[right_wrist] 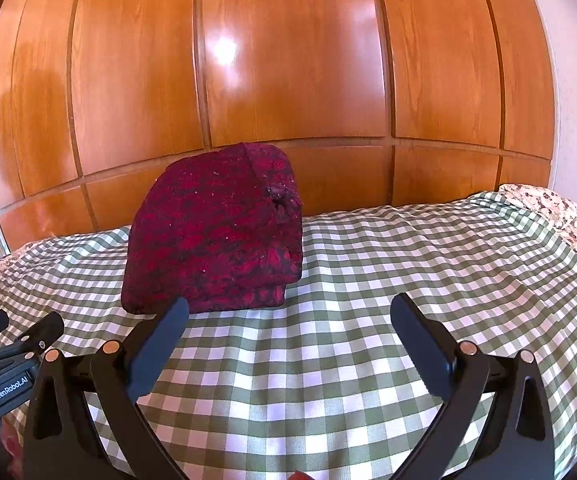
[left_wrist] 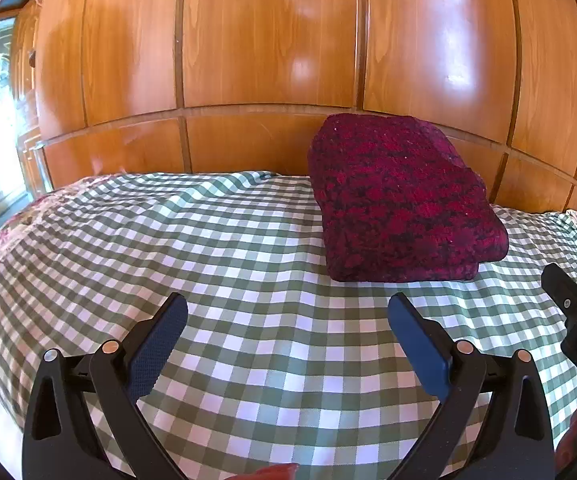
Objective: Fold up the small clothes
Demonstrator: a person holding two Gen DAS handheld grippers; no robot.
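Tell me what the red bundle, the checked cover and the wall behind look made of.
Red bundle: chunky knit or fleece, probably wool-like; nubbly, matte, mottled red-black. Checked cover: thin woven cloth, likely cotton; soft wrinkles. Wall panels: glossy wood or laminate; grain and glare.

You see coarse, nubby red-black knit garment on matt woven gingham cloth; behind the garment, glossy varnished wood panels; your left gripper fingers: matt black plastic, textured blue pads

Glossy orange wood-panelled wall rises behind a bed with green-checked cover; daylight enters left.
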